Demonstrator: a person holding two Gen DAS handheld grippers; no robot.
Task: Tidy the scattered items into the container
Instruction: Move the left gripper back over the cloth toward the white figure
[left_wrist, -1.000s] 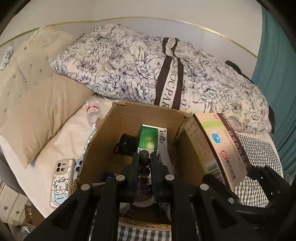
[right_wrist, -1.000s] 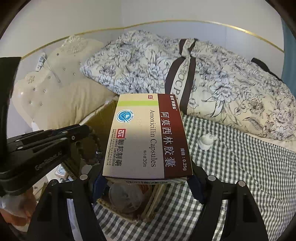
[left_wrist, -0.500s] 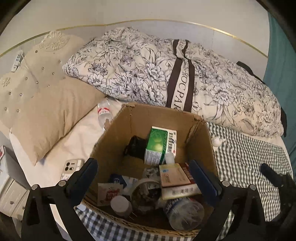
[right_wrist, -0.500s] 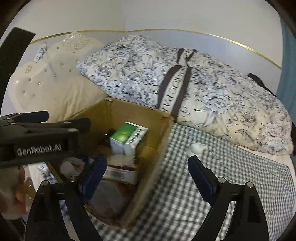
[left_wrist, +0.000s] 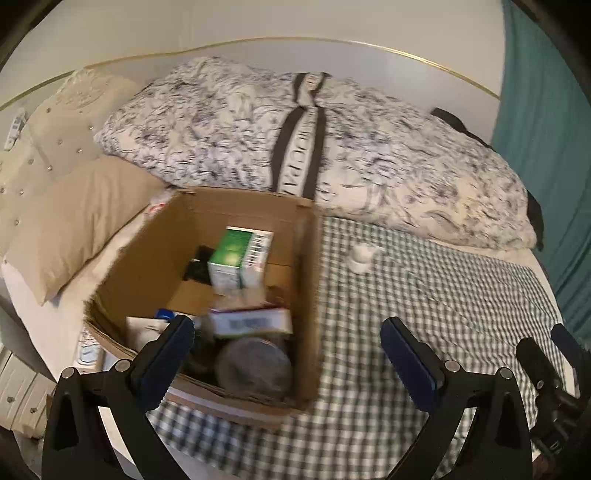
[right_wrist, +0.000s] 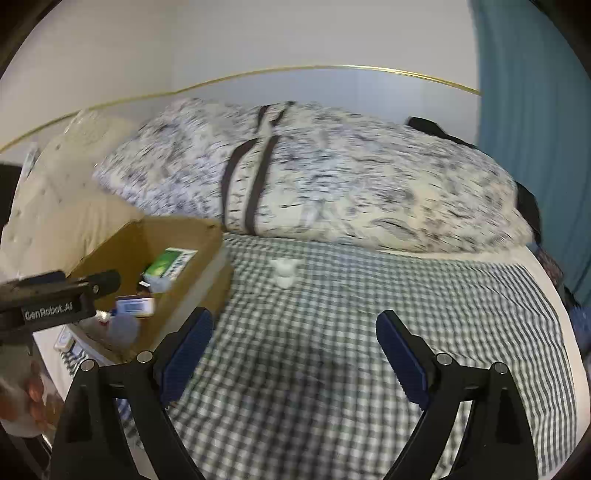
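Note:
An open cardboard box (left_wrist: 306, 295) (right_wrist: 192, 291) stands on the bed. Inside lie a green medicine box (left_wrist: 236, 254) (right_wrist: 168, 262), the amoxicillin box (left_wrist: 251, 323) (right_wrist: 135, 306), a round jar (left_wrist: 253, 363) and other small items. A small white figurine (left_wrist: 361, 256) (right_wrist: 283, 273) stands on the checked cloth (left_wrist: 424, 314) (right_wrist: 332, 350), right of the box. My left gripper (left_wrist: 288, 354) is open and empty at the box's near right corner. My right gripper (right_wrist: 293, 350) is open and empty above the cloth, nearer than the figurine.
A floral duvet (left_wrist: 332, 147) (right_wrist: 332, 177) lies behind the box. A beige pillow (left_wrist: 66, 218) and tufted headboard (left_wrist: 48, 140) are at left. A teal curtain (left_wrist: 546, 129) hangs at right. White drawers (left_wrist: 18, 387) stand by the bed's left edge.
My right gripper let the amoxicillin box fall into the cardboard box and opened; my left gripper opened too. Both have since drawn back and swung right, toward the checked cloth.

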